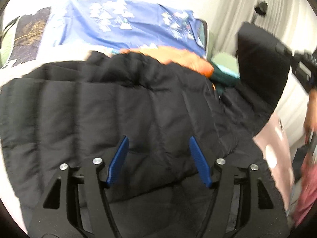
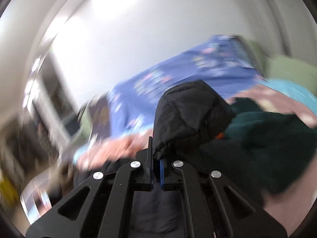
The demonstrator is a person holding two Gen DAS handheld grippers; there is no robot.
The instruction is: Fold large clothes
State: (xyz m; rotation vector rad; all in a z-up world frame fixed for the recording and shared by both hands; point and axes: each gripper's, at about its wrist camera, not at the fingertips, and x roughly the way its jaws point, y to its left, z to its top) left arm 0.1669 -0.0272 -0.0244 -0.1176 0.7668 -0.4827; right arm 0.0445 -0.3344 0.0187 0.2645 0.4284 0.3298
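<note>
The black padded jacket (image 1: 111, 107) lies spread over the bed (image 1: 49, 45), its body running across from the left edge toward the right edge, over the blue printed cover (image 1: 126, 25) and other loose clothes; the left gripper (image 1: 158, 158) hangs just above the jacket's near part, jaws apart with nothing between them; the right gripper (image 2: 156, 170) is pinched together on one end of the jacket, a puffy bunch that stands raised beyond its tips off the right edge, though blur hides whether it is a sleeve or a hem; the body lies leftward of that raised end, so the fold would likely carry it that way; the left gripper is nearer the middle.
</note>
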